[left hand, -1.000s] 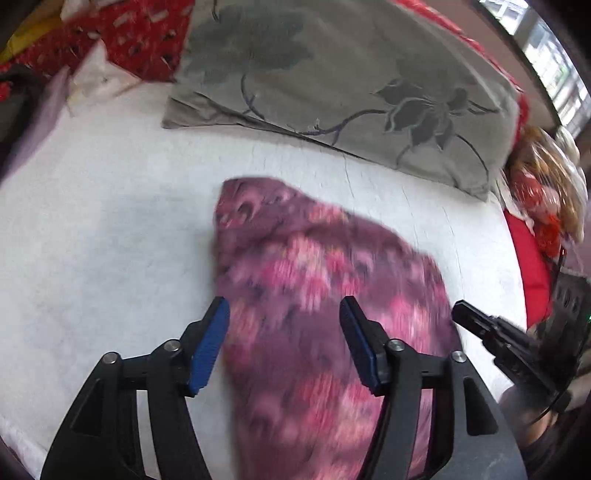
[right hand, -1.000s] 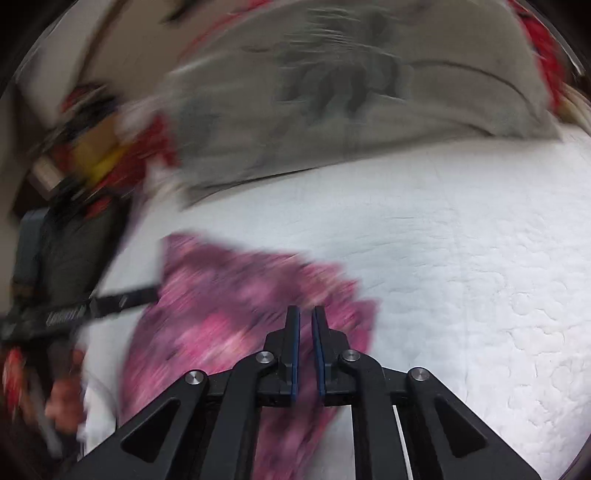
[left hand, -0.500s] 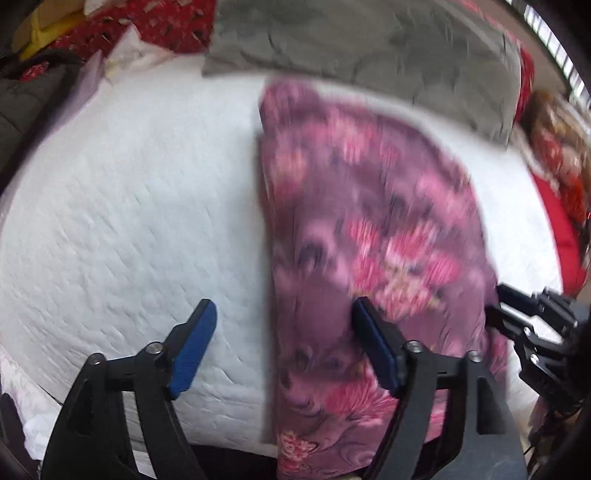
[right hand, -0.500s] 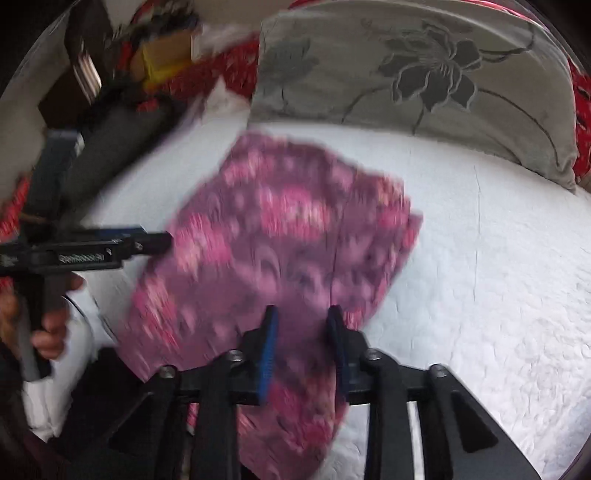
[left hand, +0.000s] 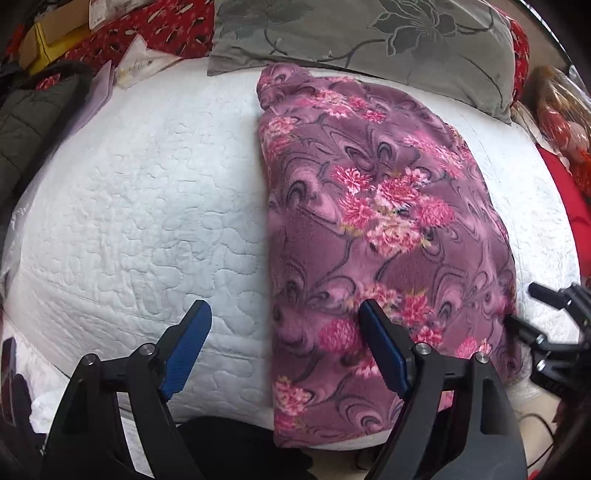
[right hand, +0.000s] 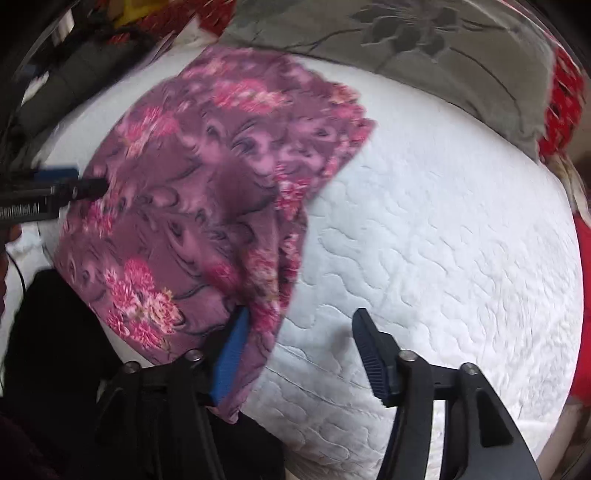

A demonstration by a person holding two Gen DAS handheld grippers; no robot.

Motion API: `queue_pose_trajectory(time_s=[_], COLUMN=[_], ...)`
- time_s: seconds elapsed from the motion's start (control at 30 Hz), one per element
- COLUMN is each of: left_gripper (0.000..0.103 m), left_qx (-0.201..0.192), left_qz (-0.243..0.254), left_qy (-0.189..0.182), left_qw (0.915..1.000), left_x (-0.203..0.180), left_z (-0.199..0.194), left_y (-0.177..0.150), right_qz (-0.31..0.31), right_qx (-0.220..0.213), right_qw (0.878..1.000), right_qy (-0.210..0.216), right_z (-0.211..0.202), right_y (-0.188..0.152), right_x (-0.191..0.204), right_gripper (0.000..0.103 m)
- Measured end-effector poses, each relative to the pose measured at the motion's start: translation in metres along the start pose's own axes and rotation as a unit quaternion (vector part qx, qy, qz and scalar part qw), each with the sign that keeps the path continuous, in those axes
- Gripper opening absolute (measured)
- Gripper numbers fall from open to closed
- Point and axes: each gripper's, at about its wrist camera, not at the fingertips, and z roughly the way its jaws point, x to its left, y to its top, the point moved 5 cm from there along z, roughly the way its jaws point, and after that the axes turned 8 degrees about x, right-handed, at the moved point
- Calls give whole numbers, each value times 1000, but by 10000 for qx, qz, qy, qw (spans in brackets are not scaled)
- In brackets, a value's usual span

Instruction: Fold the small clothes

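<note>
A purple fleece garment with pink flowers (left hand: 376,221) lies spread flat on the white quilted bed (left hand: 140,206), its near end hanging over the bed's front edge. It also shows in the right wrist view (right hand: 207,192). My left gripper (left hand: 284,332) is open and empty above the garment's left edge near the front. My right gripper (right hand: 299,332) is open and empty at the garment's right edge; its left finger (right hand: 231,354) is over the cloth. The right gripper shows at the left view's right edge (left hand: 550,314).
A grey flowered pillow (left hand: 369,40) lies along the back of the bed, touching the garment's far end. A dark jacket (left hand: 33,110), red patterned cloth (left hand: 140,26) and packets lie at the back left. Red items (left hand: 565,122) sit at the right.
Both grippers pulled back toward the bed's front edge. The right gripper went from shut to wide open and let go of the garment, which now lies flat and still.
</note>
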Motion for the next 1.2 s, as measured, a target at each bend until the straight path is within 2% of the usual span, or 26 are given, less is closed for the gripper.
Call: queue_pose_trajectory(time_s=[0.1,0.23,0.3,0.37,0.47,0.57,0.7,0.9,1.0,1.2], left_gripper=[83,83,83,83,83,83,83,83,83,83], left_qx=[-128,-213,-267,-332,-530,-584,-628,-767,-778,-839], left_qz=[94,91,131,143,128,165,211,234,264,365], left_qy=[179,263,326,389,507,586,677,647,614,506], left_qw=[9997,9994,9990,9986,9972,9964,9955,9947,9947,9945], left_x=[2,9,12,17,27,34,36,33,29,17], left_z=[-9,-14,-18,-24,-33,-33,-35,-44,-46,-51], left_y=[-6,-13,-18,-25,-36,-43,-57,-69,-71,-73], right_qz=[203,237,204,157,127,150,269,403,539,841], right_qx=[-25,-39,-173,-341,-725,-1025,-1142,-1423,-1627,-1738], right_qw=[9996,9964,9951,9932,9878,9850,9846,9830,9802,9767], right_qy=[-200,-815,-954,-1102,-1372,-1381,-1295,-1083,-988,-935], right_z=[-11,-38,-55,-70,-87,-95,-83,-91,-102,-111], right_y=[1,-7,-11,-15,-22,-30,-25,-20,-20,-21], right_x=[-9,-17,-16,-11,1,16,32,50,50,36], right_gripper=[65,68,76,89,98,99,99,100,101,101])
